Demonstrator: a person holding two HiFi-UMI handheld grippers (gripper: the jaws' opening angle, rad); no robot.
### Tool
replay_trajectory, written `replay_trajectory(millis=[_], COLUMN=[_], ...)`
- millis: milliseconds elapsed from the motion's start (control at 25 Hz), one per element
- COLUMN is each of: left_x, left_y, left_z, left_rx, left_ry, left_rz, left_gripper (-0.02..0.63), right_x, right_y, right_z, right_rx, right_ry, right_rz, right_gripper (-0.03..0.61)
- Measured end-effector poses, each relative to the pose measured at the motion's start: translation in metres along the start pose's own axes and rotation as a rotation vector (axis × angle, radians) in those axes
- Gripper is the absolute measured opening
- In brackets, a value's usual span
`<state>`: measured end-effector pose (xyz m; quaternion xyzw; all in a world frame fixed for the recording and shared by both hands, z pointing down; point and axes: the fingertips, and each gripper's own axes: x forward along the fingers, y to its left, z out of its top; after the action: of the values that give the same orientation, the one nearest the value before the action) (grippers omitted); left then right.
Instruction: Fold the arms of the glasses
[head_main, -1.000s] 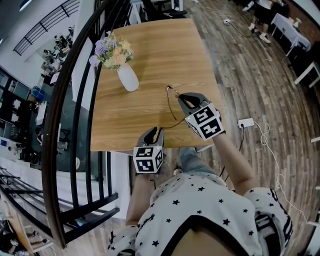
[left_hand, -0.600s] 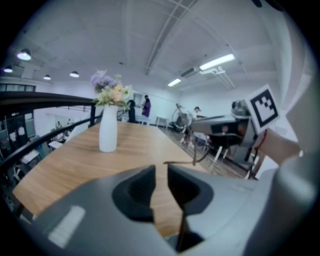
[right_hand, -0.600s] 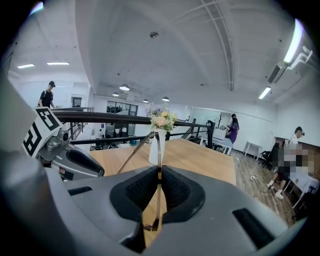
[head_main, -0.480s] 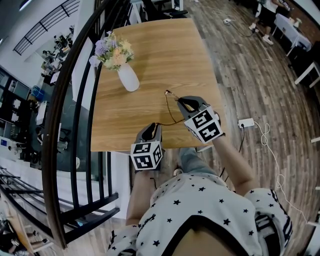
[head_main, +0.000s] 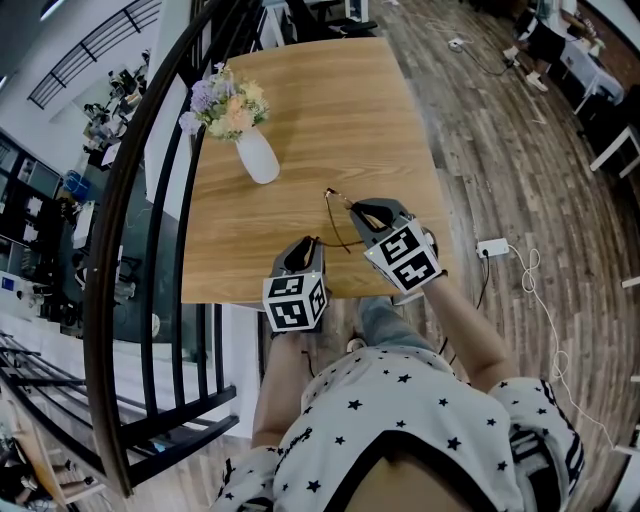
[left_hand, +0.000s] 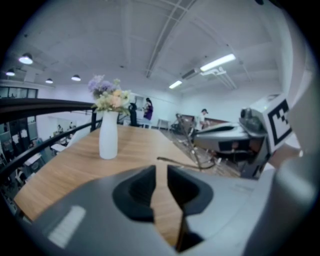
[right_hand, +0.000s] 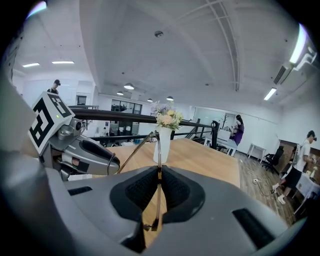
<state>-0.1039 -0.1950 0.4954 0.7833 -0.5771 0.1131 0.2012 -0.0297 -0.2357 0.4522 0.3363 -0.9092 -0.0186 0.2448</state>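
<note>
The thin wire glasses (head_main: 331, 215) hang just above the wooden table (head_main: 320, 100) near its front edge. My right gripper (head_main: 352, 207) is shut on one thin part of the frame (right_hand: 158, 150), which runs straight up between its jaws. The other arm (left_hand: 180, 162) slants away toward my left gripper (head_main: 308, 243), and its tip ends just in front of those jaws. In its own view my left gripper (left_hand: 161, 172) shows a narrow gap with only table wood behind it. The right gripper (left_hand: 225, 135) sits close on the right there.
A white vase (head_main: 257, 155) of flowers stands at the table's left middle. A dark curved railing (head_main: 150, 200) runs along the left of the table. A power strip with a cable (head_main: 492, 245) lies on the wood floor to the right. People stand far off.
My right gripper has drawn the glasses a little nearer and to the left. The left gripper has risen slightly toward the arm's tip, so the two grippers are closer.
</note>
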Motion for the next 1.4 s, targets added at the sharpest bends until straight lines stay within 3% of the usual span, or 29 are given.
replay_trajectory(millis=[480, 720, 1120, 1400], left_x=[0.01, 0.007, -0.002, -0.003], left_y=[0.006, 0.003, -0.023, -0.039], left_z=[0.006, -0.001, 0.009, 0.013], left_rx=[-0.005, -0.026, -0.163, -0.141], left_ry=[0.016, 0.024, -0.036, -0.036], left_rz=[0.022, 0.015, -0.096, -0.136], left_gripper=[0.072, 0.072, 0.072, 0.051], right_x=[0.004, 0.002, 0.002, 0.0], right_y=[0.012, 0.001, -0.013, -0.012], right_z=[0.001, 0.002, 0.003, 0.005], right_rx=[-0.05, -0.028, -0.023, -0.027], right_ry=[0.012, 0.008, 0.0, -0.005], right_rz=[0.02, -0.001, -0.034, -0.033], right_gripper=[0.032, 0.032, 0.032, 0.032])
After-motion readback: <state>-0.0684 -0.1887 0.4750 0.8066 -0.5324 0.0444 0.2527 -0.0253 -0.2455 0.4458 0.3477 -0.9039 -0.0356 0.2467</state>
